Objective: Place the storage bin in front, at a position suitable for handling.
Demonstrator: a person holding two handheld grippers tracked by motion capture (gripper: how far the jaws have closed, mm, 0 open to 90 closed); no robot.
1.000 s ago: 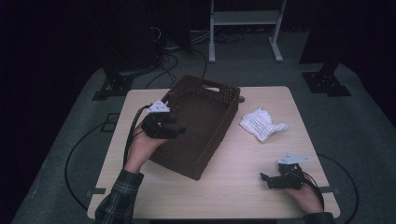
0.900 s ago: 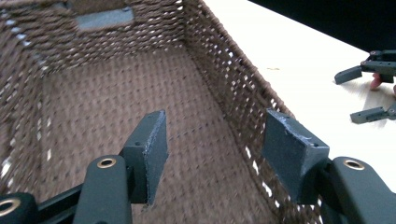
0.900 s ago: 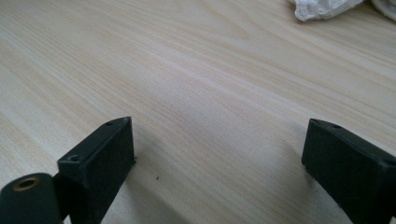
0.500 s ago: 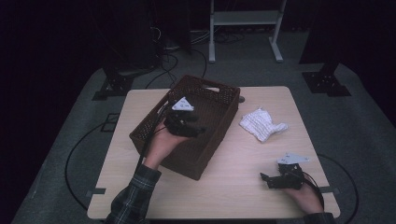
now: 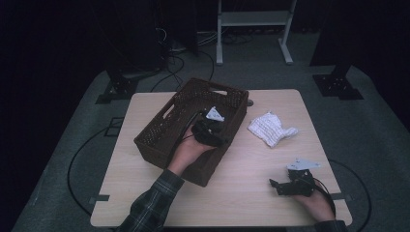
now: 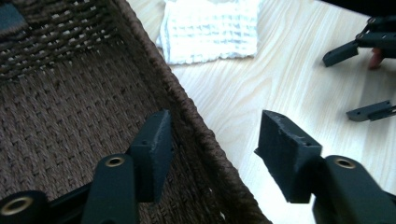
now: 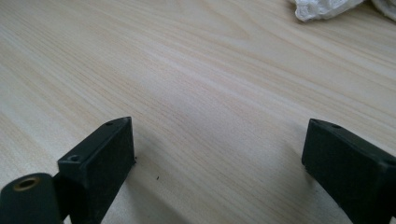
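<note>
Left tongs (image 6: 212, 154) straddle the basket (image 6: 70, 107) wall, closing but not yet gripping — a shallow bite could slip; right tongs (image 7: 217, 158) open.

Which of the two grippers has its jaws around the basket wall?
The left gripper: its jaws straddle the basket wall. The right gripper stands open over bare table.

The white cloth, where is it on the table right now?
In the high view the white cloth lies on the table right of the brown basket, beyond the right hand-held gripper, touching neither.
</note>
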